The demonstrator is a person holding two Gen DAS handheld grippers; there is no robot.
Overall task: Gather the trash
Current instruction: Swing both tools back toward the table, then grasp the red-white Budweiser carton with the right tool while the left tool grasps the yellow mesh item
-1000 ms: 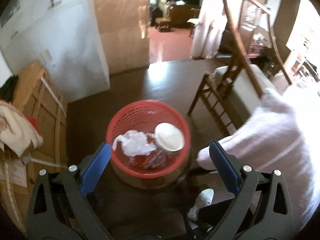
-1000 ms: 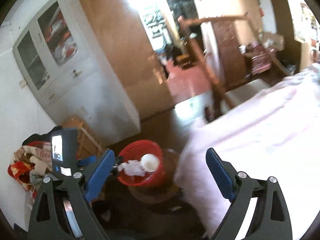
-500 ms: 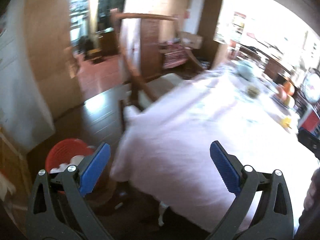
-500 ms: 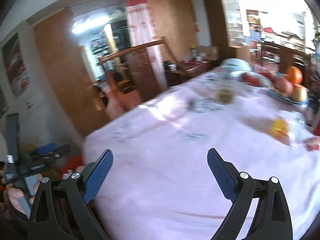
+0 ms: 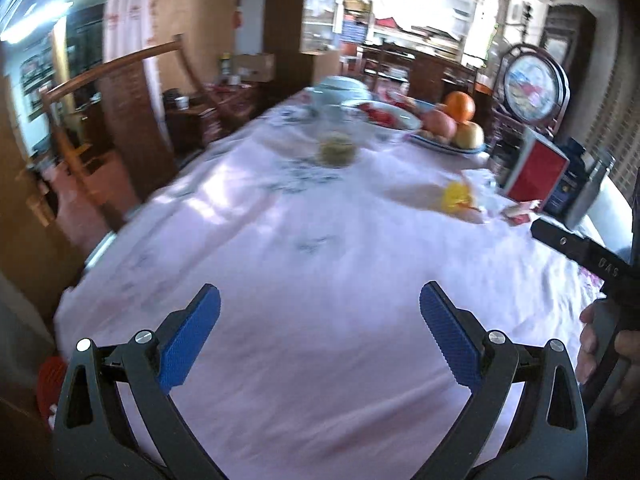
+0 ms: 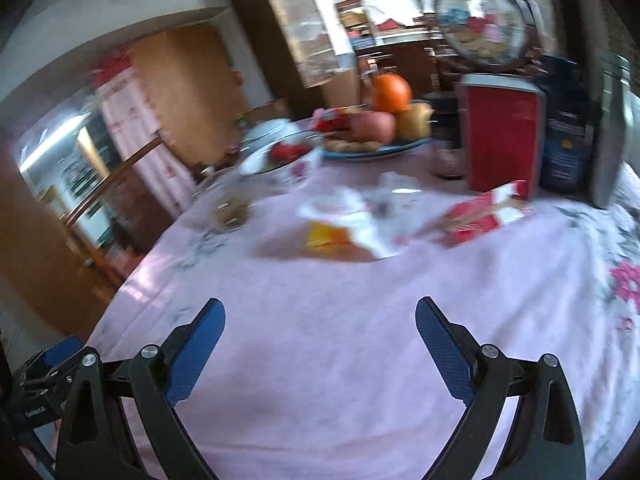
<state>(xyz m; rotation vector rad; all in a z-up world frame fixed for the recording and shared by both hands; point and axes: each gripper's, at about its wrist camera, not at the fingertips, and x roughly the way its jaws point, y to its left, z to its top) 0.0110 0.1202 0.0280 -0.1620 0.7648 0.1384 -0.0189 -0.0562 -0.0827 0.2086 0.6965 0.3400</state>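
Both views have swung off the red bin (image 5: 50, 372), now just a sliver at the table's near-left edge, onto the table (image 5: 320, 280); drop looks done, next pickup pending. Left gripper (image 5: 319, 334) and right gripper (image 6: 319, 340) gape empty. Trash, a yellow wrapper (image 6: 326, 236) and red packet (image 6: 480, 216), lies mid-table just before the red box (image 6: 500, 132); bare cloth between leaves a clear run, clutter only behind.

You can read only "UAS" in pale letters on the black bar of the right gripper's body (image 5: 588, 252) at the far right; other labels are too blurred to make out.
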